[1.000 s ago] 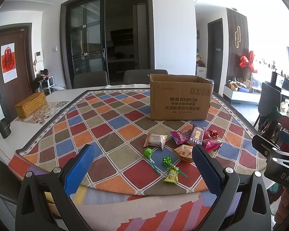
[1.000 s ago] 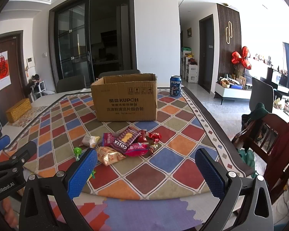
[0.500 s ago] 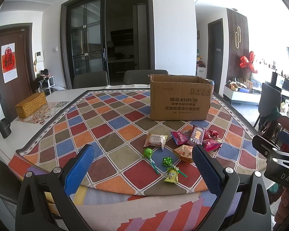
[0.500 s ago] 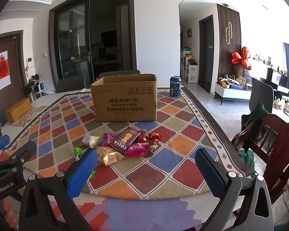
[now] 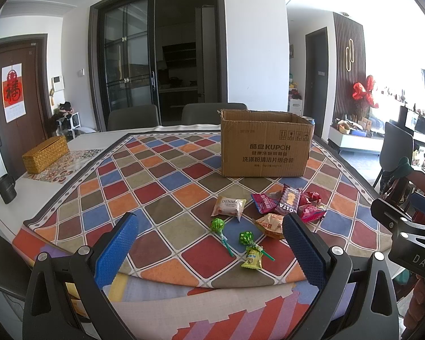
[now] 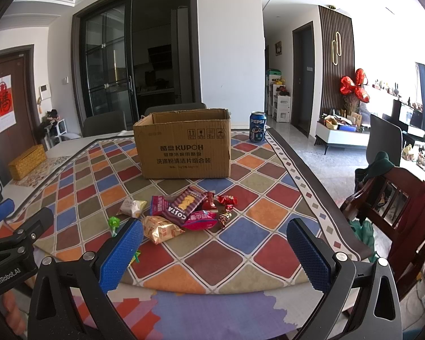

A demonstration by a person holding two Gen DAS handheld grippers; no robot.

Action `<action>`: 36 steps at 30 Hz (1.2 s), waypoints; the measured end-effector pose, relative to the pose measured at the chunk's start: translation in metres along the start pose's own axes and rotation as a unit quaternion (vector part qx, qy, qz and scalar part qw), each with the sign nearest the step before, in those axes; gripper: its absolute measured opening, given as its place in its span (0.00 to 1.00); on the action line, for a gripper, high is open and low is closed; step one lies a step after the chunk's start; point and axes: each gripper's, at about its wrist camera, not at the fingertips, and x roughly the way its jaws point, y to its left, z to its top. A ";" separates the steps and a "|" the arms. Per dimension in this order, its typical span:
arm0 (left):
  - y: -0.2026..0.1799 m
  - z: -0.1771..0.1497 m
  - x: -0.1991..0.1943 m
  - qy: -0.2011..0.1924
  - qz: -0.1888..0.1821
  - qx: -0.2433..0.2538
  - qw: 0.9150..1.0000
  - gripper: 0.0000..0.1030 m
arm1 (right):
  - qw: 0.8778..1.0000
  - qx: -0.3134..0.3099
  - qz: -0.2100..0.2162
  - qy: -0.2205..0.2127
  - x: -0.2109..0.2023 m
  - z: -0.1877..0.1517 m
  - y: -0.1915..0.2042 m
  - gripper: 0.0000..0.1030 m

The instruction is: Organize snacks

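Observation:
A pile of snack packets lies on the checkered tablecloth: a maroon Costa packet [image 6: 182,206] [image 5: 289,202], a pink packet [image 6: 201,220], a golden packet [image 6: 161,229] [image 5: 270,223], a white Denmark packet [image 5: 228,207] [image 6: 132,207], two green lollipops [image 5: 219,226] [image 5: 248,239] and a small yellow candy [image 5: 252,260]. An open cardboard box [image 5: 265,147] [image 6: 184,144] stands behind them. My left gripper [image 5: 209,250] is open and empty, in front of the snacks. My right gripper [image 6: 212,253] is open and empty, near the table's front edge.
A Pepsi can [image 6: 257,127] stands right of the box. A woven tissue box [image 5: 45,154] and a black mug [image 5: 6,189] sit at the table's left. Chairs stand behind the table, and a wooden chair with red cloth [image 6: 396,206] at the right.

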 end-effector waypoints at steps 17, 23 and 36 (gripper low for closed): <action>0.000 0.000 -0.001 0.000 0.000 0.000 1.000 1.00 | 1.000 0.000 0.000 0.000 0.006 -0.003 0.001 0.99; 0.000 0.003 0.000 0.006 0.003 0.000 1.000 1.00 | 1.000 -0.001 0.000 0.004 0.002 0.001 0.001 0.99; 0.005 0.000 0.031 0.032 0.001 -0.006 0.999 1.00 | 0.999 -0.019 0.013 0.040 0.030 -0.002 0.010 0.99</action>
